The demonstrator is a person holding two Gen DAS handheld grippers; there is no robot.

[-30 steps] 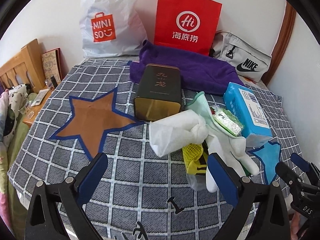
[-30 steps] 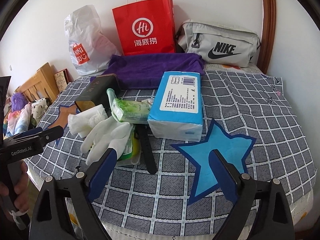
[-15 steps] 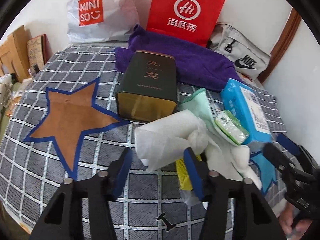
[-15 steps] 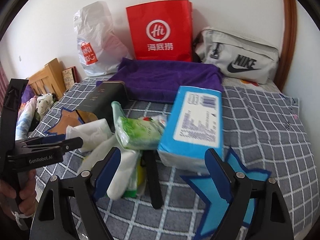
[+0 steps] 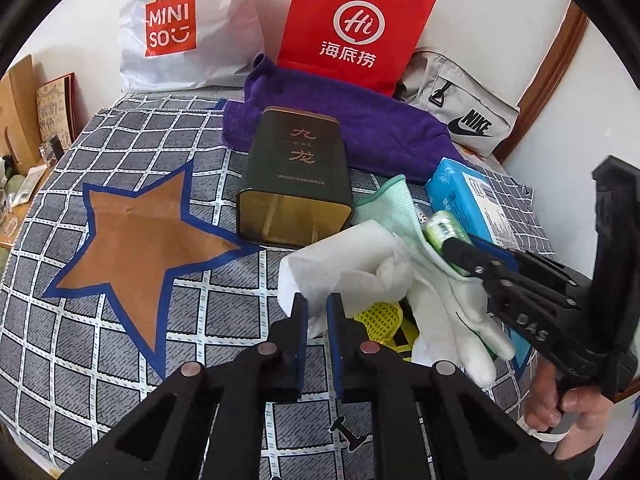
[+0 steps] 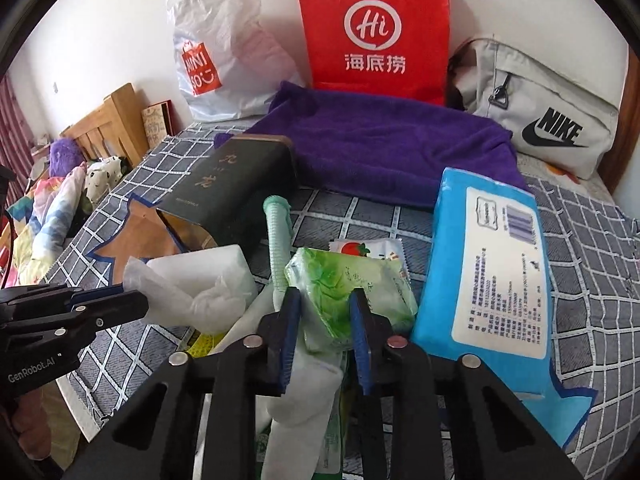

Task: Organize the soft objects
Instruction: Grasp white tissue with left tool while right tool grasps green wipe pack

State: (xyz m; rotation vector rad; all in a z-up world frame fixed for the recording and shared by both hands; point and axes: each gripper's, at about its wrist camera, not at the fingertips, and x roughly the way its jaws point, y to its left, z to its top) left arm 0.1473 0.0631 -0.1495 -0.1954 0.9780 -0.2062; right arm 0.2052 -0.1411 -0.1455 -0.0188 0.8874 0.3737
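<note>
My left gripper (image 5: 317, 304) is shut on the near edge of a crumpled white tissue (image 5: 340, 264), which lies on the checked bedspread (image 5: 100, 344). The jaws of my right gripper (image 6: 326, 300) are closing, and their blue pads press both sides of a green tissue pack (image 6: 344, 284). That pack rests on a white glove (image 6: 304, 400) with a mint cuff (image 6: 276, 232). In the left wrist view the right gripper (image 5: 452, 248) reaches in from the right over the pile. A blue wipes pack (image 6: 492, 264) lies just right of the green pack.
A dark tin (image 5: 296, 168) lies behind the pile, with a purple towel (image 5: 360, 120) beyond it. A brown star (image 5: 136, 248) marks the left, a blue star (image 6: 560, 404) the right. A red bag (image 5: 352, 28), a white Miniso bag (image 5: 180, 28) and a grey Nike bag (image 6: 548, 120) line the wall.
Both grippers have moved forward onto the pile and their jaws have come together, the left on the white tissue, the right around the green tissue pack.
</note>
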